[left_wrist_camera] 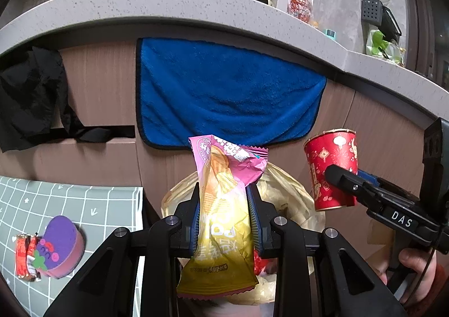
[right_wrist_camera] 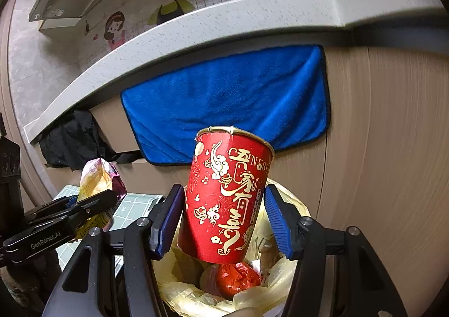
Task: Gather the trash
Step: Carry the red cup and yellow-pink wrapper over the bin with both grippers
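Over the yellow-lined trash bin [right_wrist_camera: 280, 275] I grip a pink-and-yellow crinkled snack wrapper [left_wrist_camera: 224, 204] in my left gripper [left_wrist_camera: 226, 218] and a red paper cup [right_wrist_camera: 224, 199] in my right gripper [right_wrist_camera: 221, 221] (poised for dropping).

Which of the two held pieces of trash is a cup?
The red cup with gold print, in the right gripper. The left gripper holds a flat pink and yellow snack bag instead.

Right gripper [right_wrist_camera: 223, 216] holds red paper cup [right_wrist_camera: 224, 199] upright over yellow-lined trash bin [right_wrist_camera: 280, 275]. Left gripper [right_wrist_camera: 92, 204] at left clamps snack wrapper [right_wrist_camera: 96, 179].
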The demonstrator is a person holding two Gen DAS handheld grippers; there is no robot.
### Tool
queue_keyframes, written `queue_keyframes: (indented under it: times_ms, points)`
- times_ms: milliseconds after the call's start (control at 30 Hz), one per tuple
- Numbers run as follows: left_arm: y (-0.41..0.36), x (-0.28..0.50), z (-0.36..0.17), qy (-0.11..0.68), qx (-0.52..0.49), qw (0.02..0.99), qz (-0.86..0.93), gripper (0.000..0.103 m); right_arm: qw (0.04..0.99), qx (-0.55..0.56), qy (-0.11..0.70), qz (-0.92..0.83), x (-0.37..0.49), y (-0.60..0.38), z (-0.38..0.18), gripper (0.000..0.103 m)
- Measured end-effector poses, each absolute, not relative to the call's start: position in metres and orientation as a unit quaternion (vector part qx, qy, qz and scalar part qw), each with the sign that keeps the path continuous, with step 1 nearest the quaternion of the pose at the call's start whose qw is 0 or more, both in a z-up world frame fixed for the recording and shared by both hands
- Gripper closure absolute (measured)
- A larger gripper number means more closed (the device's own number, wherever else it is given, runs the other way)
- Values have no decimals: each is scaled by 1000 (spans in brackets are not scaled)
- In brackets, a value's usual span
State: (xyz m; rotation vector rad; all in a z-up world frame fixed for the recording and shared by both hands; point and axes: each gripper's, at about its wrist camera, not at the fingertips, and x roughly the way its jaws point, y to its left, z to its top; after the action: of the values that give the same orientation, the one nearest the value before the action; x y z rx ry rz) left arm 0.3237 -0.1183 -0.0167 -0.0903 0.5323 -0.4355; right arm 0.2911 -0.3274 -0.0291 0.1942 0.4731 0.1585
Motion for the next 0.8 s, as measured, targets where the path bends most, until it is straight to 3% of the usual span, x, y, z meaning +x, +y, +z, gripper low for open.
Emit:
queue_keyframes:
  times_ms: [800]
  points:
    - [-127, 361, -61, 316, -55, 923, -213, 72, 948, 107, 288, 86, 326, -330, -79, 47]
